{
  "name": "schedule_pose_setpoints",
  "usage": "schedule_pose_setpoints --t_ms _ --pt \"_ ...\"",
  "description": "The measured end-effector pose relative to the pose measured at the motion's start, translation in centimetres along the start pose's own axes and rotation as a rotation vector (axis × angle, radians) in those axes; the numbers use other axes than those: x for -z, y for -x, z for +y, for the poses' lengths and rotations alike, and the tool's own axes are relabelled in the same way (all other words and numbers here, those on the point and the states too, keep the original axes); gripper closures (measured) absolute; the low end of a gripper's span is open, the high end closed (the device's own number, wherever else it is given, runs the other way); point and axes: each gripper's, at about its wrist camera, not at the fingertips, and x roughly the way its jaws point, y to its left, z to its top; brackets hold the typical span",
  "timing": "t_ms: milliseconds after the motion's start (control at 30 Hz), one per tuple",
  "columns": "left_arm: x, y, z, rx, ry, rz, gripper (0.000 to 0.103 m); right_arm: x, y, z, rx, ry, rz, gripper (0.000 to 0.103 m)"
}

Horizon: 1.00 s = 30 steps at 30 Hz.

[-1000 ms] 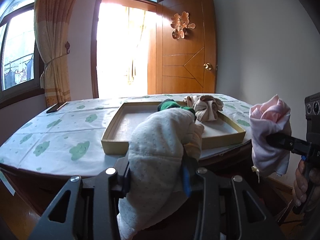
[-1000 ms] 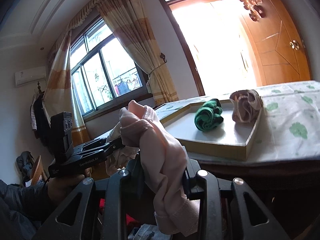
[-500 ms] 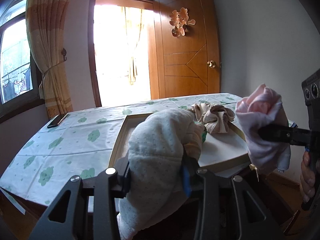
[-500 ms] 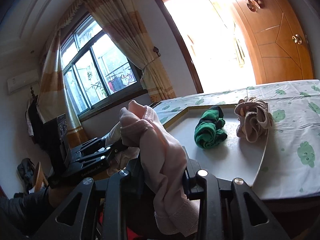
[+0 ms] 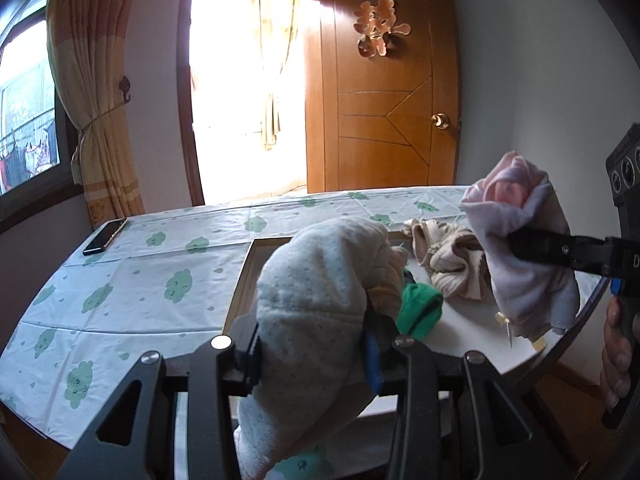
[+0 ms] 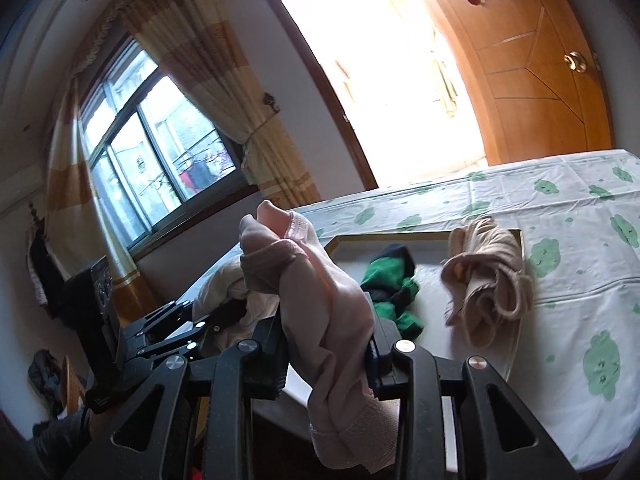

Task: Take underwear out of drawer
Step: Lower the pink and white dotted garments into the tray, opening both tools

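Observation:
My left gripper is shut on a pale dotted underwear bundle, held above the near edge of the shallow tray. My right gripper is shut on a pink underwear bundle; it also shows in the left wrist view, over the tray's right side. In the tray lie a green and dark rolled pair and a beige pair. The drawer is not in view.
The table has a white cloth with green cloud print. A dark phone lies at its far left. A wooden door and a bright doorway stand behind. A window with curtains is on the left.
Both grippers have risen and moved forward over the table with their bundles. The tray and the two pairs in it now sit lower and closer in both views.

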Motion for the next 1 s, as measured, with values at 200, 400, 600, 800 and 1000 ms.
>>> schedule_pose_setpoints --t_ms 200,400,600,800,1000 --pt "-2.0 -2.3 1.1 -0.001 0.039 0.026 0.064 -2.2 -1.6 -1.4 0.035 -0.044 0.008 0.07" --pt "-3.0 -4.7 1.7 0.01 0.079 0.063 0.064 -3.5 -3.4 -2.3 0.062 -0.08 0.022 0.07" --pt "-4.1 -6.6 1.5 0.017 0.095 0.079 0.064 -4.6 -5.3 -2.7 0.1 -0.092 0.044 0.07" --pt "-4.6 -8.5 1.6 0.03 0.14 0.11 0.064 -4.9 -7.1 -3.5 0.129 -0.113 0.061 0.07" --pt "-4.8 -10.0 1.5 0.034 0.156 0.137 0.064 -5.0 -8.4 -3.9 0.165 -0.118 0.074 0.07"
